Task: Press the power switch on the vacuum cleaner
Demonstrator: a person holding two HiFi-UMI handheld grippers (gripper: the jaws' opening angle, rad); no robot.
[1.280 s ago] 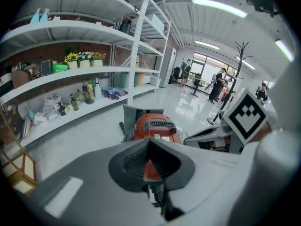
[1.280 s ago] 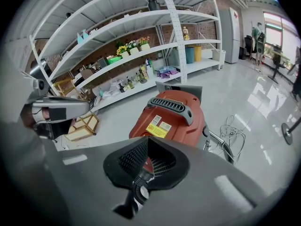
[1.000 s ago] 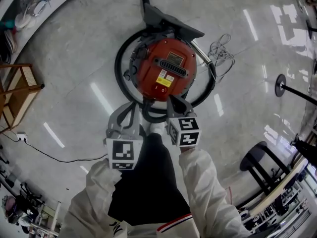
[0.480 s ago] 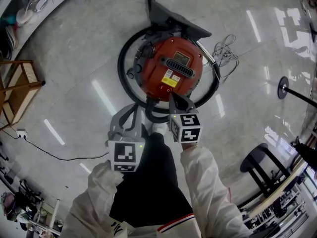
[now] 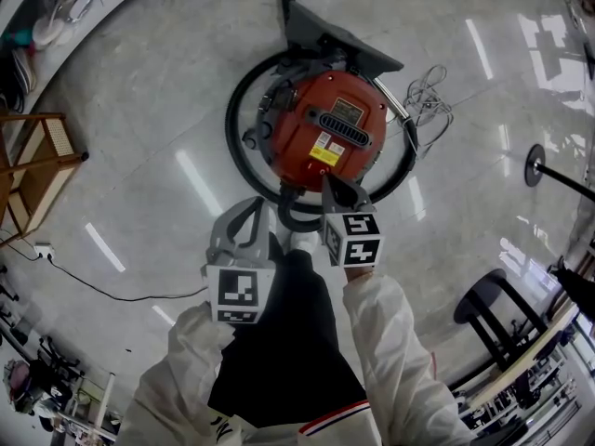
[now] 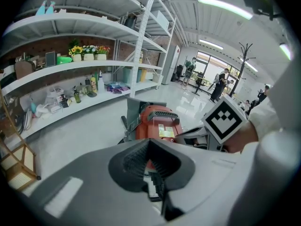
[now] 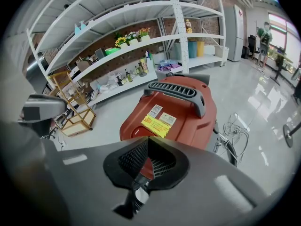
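Observation:
A round red vacuum cleaner [image 5: 328, 128] sits on the grey floor with a black hose [image 5: 244, 100] looped around it and a grey floor nozzle [image 5: 327, 33] at its far side. It has a black handle [image 7: 181, 89] and a yellow label [image 7: 155, 125] on top. An oval red button [image 7: 132, 132] lies on its near edge, just left of my right gripper [image 7: 148, 139], which is shut and empty. In the head view the right gripper [image 5: 335, 184] reaches over that near edge. My left gripper [image 5: 251, 207] is shut and empty, held left of and short of the vacuum [image 6: 157, 124].
A loose power cord [image 5: 428, 100] lies right of the vacuum. A wooden rack [image 5: 28, 170] stands at the left, with a thin cable [image 5: 112, 291] on the floor near it. A black stool [image 5: 483, 309] and a stand base [image 5: 532, 163] are at the right. Shelving [image 7: 141, 46] runs behind.
The head view has shifted slightly, so the vacuum sits a little higher and further right. Both grippers keep about the same place relative to it.

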